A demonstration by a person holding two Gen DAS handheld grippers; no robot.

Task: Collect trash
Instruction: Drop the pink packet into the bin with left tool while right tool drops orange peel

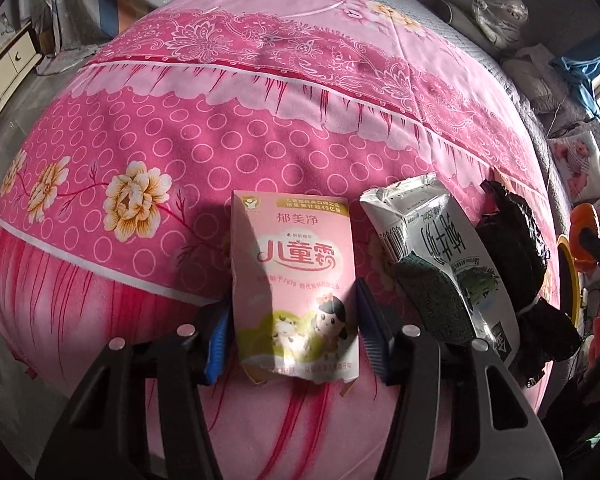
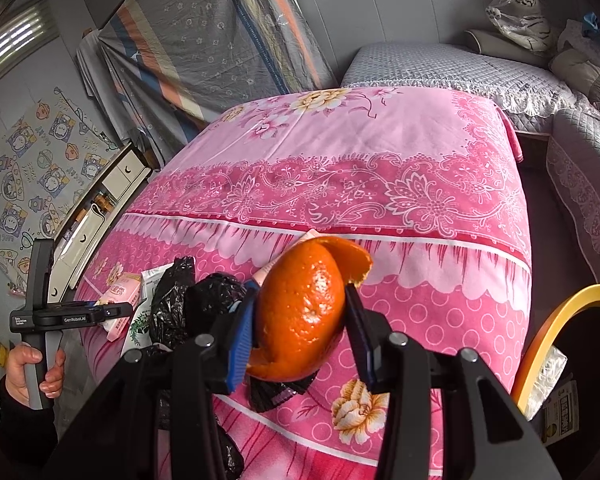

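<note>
A pink cardboard box [image 1: 296, 292] with a cartoon girl lies on the pink bed sheet [image 1: 260, 128], between the fingers of my left gripper [image 1: 292, 332]; the jaws stand at its sides, contact unclear. Beside it lie a crushed milk carton [image 1: 432, 248] and a black plastic bag [image 1: 516, 248]. My right gripper [image 2: 300, 332] is shut on an orange peel [image 2: 300, 312] and holds it above the bed. The left gripper [image 2: 72, 316], pink box [image 2: 120, 292] and black bag [image 2: 188, 304] show at left in the right wrist view.
A yellow-rimmed bin [image 2: 560, 328] stands at the bed's right side, also seen in the left wrist view [image 1: 572, 280]. A grey quilted sofa [image 2: 460, 68] with bags lies beyond the bed. A white cabinet [image 2: 112, 188] stands at left.
</note>
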